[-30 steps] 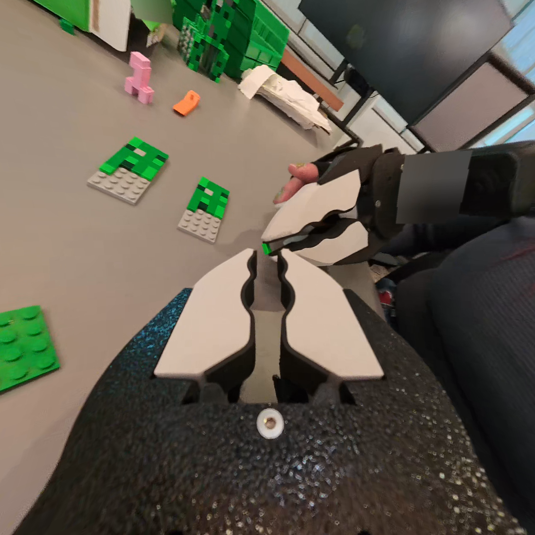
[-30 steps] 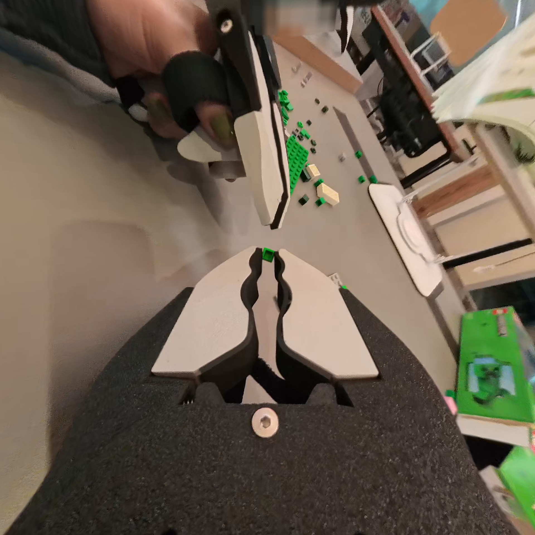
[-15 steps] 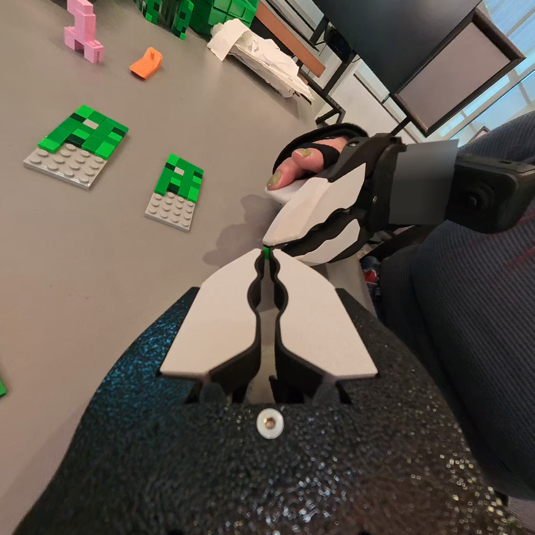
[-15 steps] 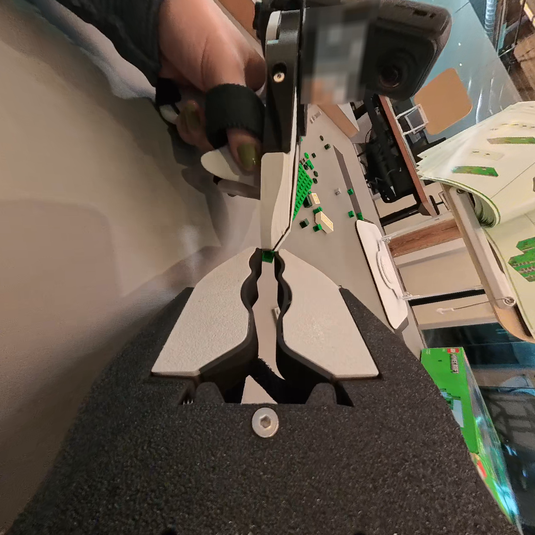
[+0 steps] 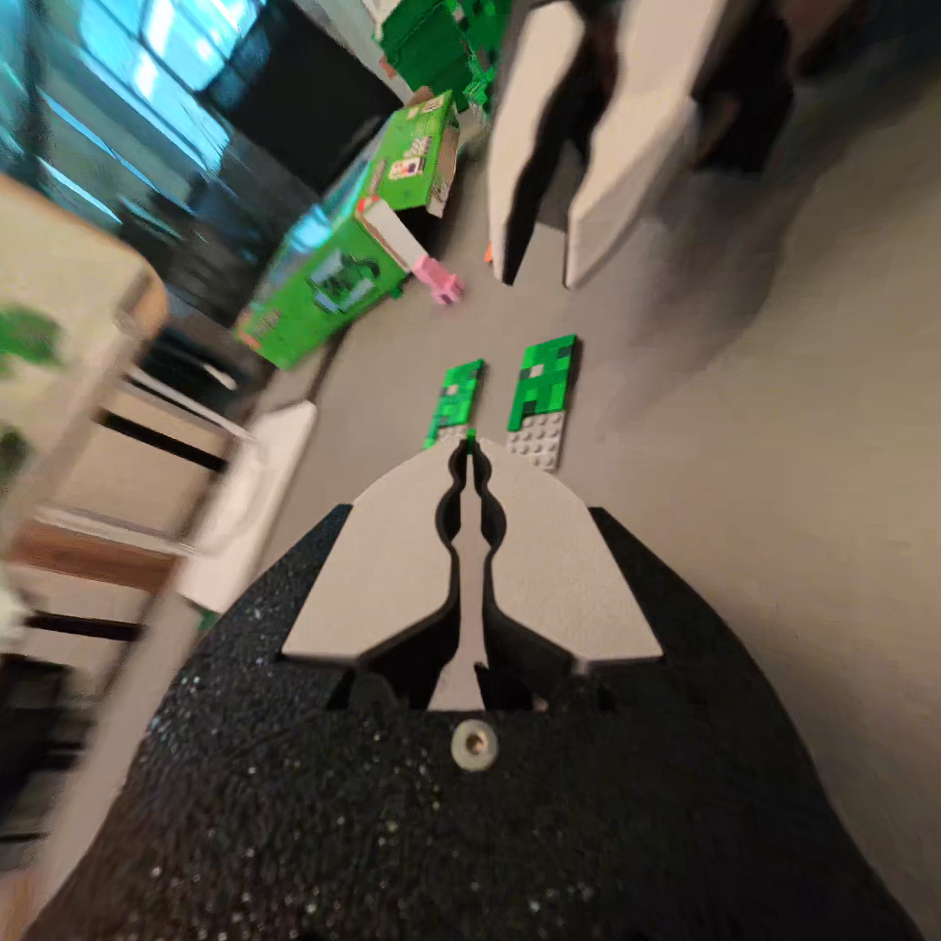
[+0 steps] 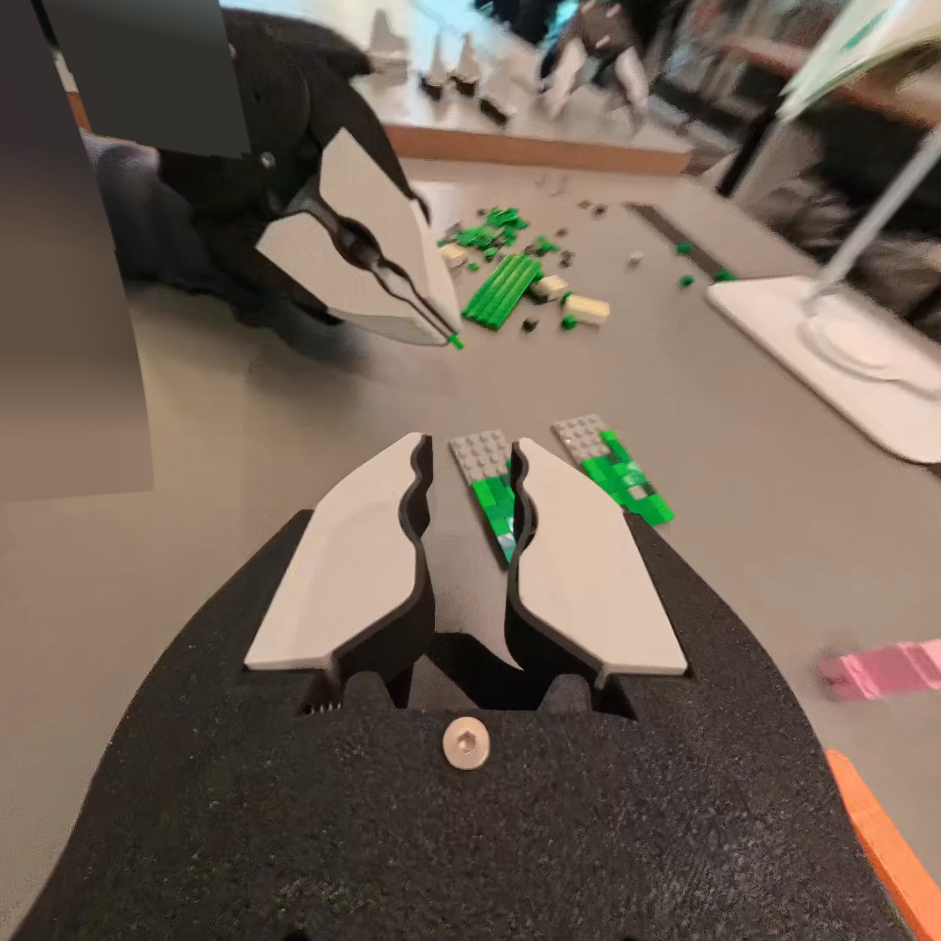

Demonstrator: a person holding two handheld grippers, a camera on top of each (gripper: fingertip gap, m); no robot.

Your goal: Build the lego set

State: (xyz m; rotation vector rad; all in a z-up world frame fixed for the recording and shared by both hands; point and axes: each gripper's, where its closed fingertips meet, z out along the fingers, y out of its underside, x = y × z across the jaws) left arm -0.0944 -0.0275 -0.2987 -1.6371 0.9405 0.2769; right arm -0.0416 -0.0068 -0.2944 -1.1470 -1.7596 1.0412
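**Small green piece now in left claw; right claw emptied**

- **Change.** A second ago the small green piece point(image 5: 471, 434) sat at the tips of the right claw point(image 6: 471, 448). Half a second ago both claws met on it. Now the left claw point(image 5: 471, 445) alone pinches it, and the two claws stand well apart.
- **Left claw.** Closed on the piece, which pokes out just past its tips; the right wrist view confirms this at 11 o'clock.
- **Right claw.** Spread open, nothing between its fingers point(image 6: 560, 534). A grey studded plate point(image 6: 483, 458) lying on the table point(image 6: 305, 407) shows through the gap, ungripped.
- **The piece.** Bright green, tiny, held above the table, just short of the near plate.
- **Surroundings.** A second grey plate point(image 6: 585, 438) at 1 o'clock, both plates part-covered in green tiles. Loose green bricks point(image 6: 494, 234) at 12 o'clock. A pink brick figure point(image 5: 440, 282) beside a green box point(image 5: 326, 285). Heavy blur at the edges.
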